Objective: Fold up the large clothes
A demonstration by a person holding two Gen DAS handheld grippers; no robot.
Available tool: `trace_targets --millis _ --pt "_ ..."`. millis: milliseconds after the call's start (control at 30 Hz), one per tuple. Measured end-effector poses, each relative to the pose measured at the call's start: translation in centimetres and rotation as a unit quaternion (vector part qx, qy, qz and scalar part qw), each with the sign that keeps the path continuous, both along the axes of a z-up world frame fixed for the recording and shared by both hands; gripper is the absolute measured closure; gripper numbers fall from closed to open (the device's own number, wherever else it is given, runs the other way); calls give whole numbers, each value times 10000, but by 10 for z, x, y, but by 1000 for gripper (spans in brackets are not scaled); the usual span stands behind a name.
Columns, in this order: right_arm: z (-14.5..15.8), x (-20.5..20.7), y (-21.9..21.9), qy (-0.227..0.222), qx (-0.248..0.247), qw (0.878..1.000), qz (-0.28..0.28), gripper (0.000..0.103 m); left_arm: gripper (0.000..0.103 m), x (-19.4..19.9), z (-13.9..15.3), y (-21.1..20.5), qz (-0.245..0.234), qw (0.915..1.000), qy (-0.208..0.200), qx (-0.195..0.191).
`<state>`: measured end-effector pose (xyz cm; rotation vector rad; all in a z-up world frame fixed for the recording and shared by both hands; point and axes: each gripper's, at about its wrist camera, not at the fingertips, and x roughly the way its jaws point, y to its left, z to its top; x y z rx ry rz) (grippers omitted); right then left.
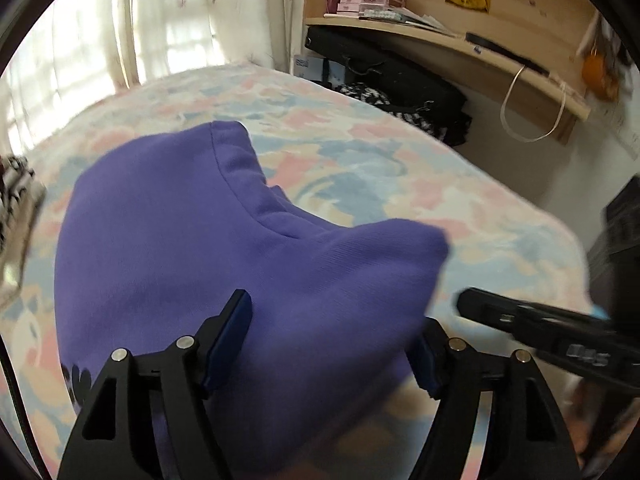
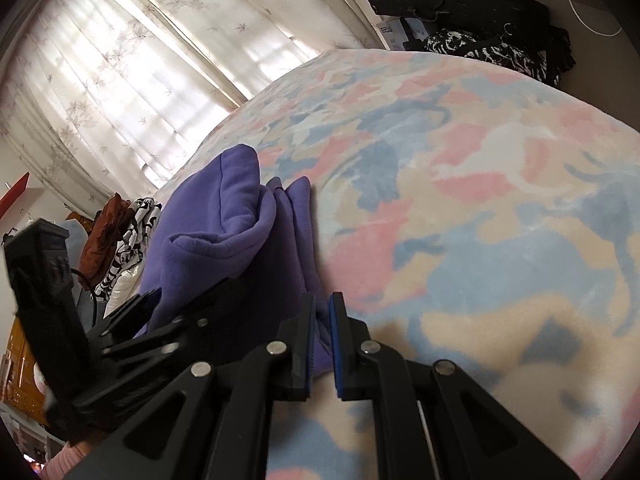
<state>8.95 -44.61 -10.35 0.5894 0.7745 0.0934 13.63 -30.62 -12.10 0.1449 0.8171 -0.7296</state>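
Two wrist fisheyes, close and low over bed.
Left looks along purple hoodie toward shelf; right faces curtains. Both share hoodie, pastel blanket, each other's gripper.

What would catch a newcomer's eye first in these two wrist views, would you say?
The purple sweatshirt, bunched up on the pastel pink-and-blue blanket, dominates both views. The left claw gapes wide around its near edge, while the right claw is pinched nearly shut on a fold of it. Behind, bright sunlit curtains fill the far side.
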Motion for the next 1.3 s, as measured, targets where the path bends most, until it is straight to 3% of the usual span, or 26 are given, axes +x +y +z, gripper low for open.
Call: trace_targets --millis 167,267,400,500,633,867,1000,1167,1300 --pt "14 1 0 -108 -59 9999 17 71 26 -8 24 19 -139 9984 354 -418" --pt "25 5 0 -151 -108 9998 110 67 24 -7 43 41 -46 9979 315 -567" --pt "42 16 2 -219 -221 9990 316 65 24 12 58 77 287 9962 393 -722" --pt "56 29 3 -280 -179 9981 521 52 24 35 58 106 661 9931 550 -795" --pt "63 56 7 -259 99 9953 925 43 24 68 47 135 1161 9884 694 -685" --pt "32 142 29 368 538 9840 1657 40 24 122 2 139 1452 9840 1030 -104" --pt "4 185 34 720 863 9762 1855 40 23 139 -6 136 1479 9837 1001 -190" --pt "-31 215 44 1244 1150 9621 2136 40 13 147 -9 114 1329 9886 679 205" --pt "-37 216 52 1132 1153 9580 2368 40 12 157 -14 105 1064 9901 868 288"
